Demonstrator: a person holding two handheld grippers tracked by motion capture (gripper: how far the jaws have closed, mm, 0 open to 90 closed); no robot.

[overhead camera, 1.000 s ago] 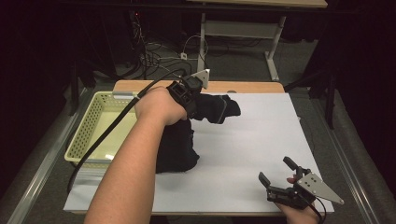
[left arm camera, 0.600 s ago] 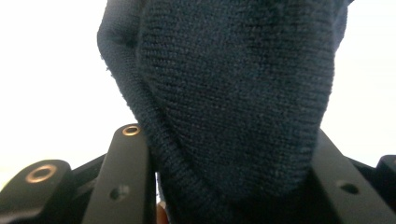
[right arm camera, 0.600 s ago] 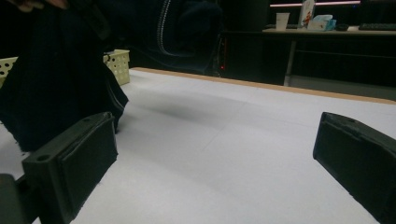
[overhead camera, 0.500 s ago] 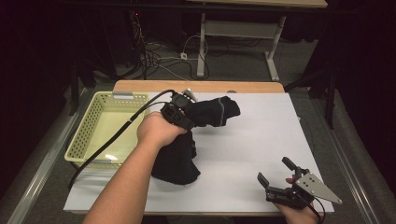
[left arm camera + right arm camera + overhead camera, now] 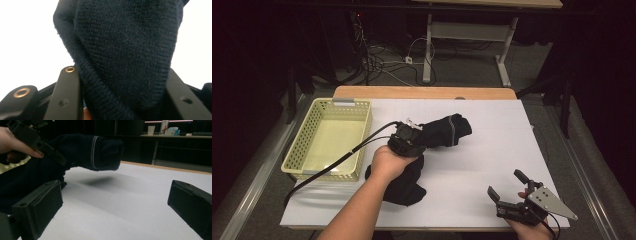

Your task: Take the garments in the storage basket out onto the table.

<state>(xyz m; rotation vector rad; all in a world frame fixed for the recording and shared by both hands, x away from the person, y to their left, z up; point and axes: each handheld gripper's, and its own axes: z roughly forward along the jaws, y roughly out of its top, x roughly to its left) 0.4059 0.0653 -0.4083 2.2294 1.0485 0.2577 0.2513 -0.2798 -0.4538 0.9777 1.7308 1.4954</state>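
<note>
Lower now than before, the left gripper [image 5: 412,137] squeezes the dark sweater [image 5: 439,132], holding it just above the white table [image 5: 492,145] beside the yellow basket [image 5: 329,137]. Near the table's front edge, the right gripper [image 5: 507,187] gapes wide, holding nothing. Dark room behind.

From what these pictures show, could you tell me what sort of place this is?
Probably a lab recording bench: a table under a white sheet, loose cables on the floor behind, another desk beyond.
</note>
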